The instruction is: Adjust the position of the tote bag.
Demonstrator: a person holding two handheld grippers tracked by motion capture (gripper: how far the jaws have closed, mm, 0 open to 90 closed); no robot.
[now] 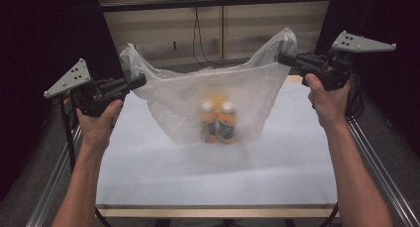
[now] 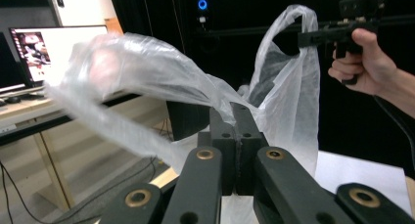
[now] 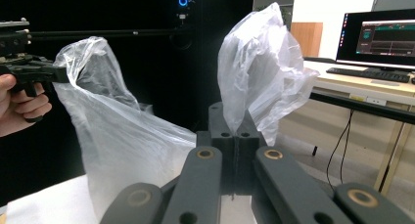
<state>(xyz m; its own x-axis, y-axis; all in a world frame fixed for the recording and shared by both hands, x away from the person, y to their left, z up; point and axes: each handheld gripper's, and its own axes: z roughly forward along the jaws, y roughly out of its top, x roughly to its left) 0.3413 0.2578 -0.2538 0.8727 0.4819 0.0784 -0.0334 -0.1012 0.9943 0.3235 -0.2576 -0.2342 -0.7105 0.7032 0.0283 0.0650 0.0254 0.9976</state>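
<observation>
A clear plastic bag point(image 1: 218, 93) hangs stretched between both grippers above the white table point(image 1: 218, 172). Two orange bottles point(image 1: 219, 120) with white caps stand inside it, at its bottom on the table. My left gripper point(image 1: 141, 82) is shut on the bag's left handle point(image 2: 147, 82), the film pinched between its black jaws point(image 2: 236, 116). My right gripper point(image 1: 281, 57) is shut on the right handle point(image 3: 264, 67), its jaws closed on the film point(image 3: 235, 119). In the left gripper view the right gripper point(image 2: 306, 38) shows at upper right; in the right gripper view the left gripper point(image 3: 61, 75) shows at far left.
Metal rails point(image 1: 381, 167) run along both table sides. Black curtains point(image 1: 44, 33) stand left and right. A desk with a monitor point(image 3: 377, 38) and keyboard lies beyond the table. Cables point(image 1: 198, 33) hang down the back wall.
</observation>
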